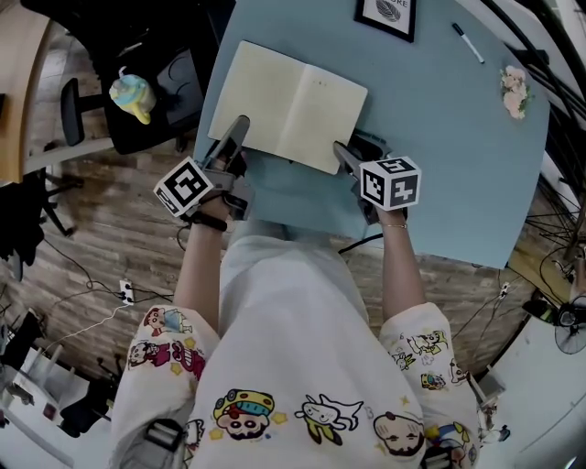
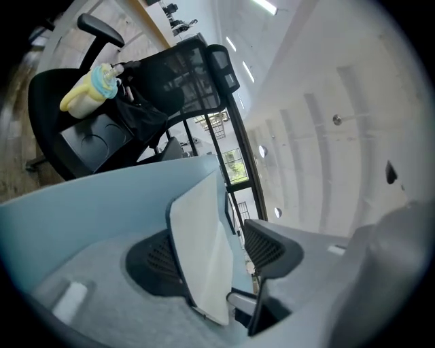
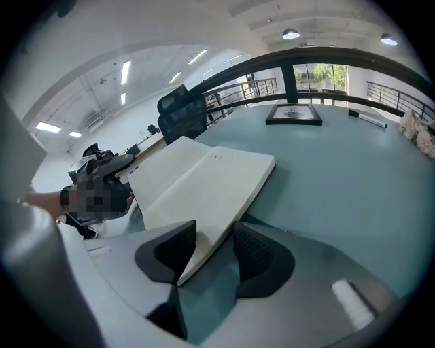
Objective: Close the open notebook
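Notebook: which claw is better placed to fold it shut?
Left, probably. The left claw has one half of the notebook between its jaws, tilted up; the right claw only straddles the flat near corner.

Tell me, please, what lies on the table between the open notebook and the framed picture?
Nothing: the table between the notebook and the framed picture is bare, as the head view and the right gripper view both show.

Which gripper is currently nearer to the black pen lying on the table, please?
Right. The right gripper is at the near right corner of the notebook, on the same side as the pen; the left gripper is at the book's left edge, farther away.
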Demonstrator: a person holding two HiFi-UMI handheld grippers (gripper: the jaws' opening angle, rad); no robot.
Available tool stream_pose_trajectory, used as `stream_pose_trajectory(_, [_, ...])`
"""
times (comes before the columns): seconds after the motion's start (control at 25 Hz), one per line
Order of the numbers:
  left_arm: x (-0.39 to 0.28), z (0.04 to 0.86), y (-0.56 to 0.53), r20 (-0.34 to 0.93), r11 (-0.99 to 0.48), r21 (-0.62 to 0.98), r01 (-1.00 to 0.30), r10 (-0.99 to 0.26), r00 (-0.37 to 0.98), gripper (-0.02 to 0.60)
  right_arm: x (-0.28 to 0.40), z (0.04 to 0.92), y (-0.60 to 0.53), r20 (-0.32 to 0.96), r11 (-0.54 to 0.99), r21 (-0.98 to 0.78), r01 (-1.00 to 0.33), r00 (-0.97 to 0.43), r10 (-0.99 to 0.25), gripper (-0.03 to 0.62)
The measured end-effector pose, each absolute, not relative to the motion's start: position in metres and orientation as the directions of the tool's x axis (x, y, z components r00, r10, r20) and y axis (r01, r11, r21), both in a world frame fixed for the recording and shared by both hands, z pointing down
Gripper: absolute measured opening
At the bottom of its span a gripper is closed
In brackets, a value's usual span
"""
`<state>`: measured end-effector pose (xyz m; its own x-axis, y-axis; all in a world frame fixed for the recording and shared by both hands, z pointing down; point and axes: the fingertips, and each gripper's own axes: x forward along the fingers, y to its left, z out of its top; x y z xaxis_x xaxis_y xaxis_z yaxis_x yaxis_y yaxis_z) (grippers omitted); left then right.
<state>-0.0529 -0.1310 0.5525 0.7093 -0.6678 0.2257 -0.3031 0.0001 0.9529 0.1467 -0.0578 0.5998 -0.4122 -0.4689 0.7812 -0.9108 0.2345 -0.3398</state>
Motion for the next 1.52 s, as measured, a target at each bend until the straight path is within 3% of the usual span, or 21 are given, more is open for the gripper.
stream_pose_trajectory(0.2, [-0.062,0.555,-0.145,0.27,-0.02,0.924,-0.383,-0.676,0.686,0.212,0.147,0.597,-0.058,0.784,0.228,-0.339,-0.913,-0.408,-0.469,0.187])
stream_pose_trajectory(0.36, [-0.066,0.557,-0.148,0.309,-0.032,0.894,-0.447,-0.679,0.666,0.022,0.149,0.598,-0.057,0.781,0.219,-0.339,-0.915,-0.403,-0.478,0.187])
stream_pose_trajectory(0.8, [-0.06,0.552,-0.142,0.302,-0.071,0.885,-0.46,-0.665,0.683,0.014,0.151,0.603,-0.058,0.774,0.197,-0.351,-0.915,-0.402,-0.49,0.183])
stream_pose_trajectory(1.52, [-0.029,0.516,-0.12,0.35,-0.284,0.762,-0.582,-0.576,0.739,0.02,0.154,0.606,-0.06,0.739,0.104,-0.384,-0.917,-0.373,-0.561,0.169])
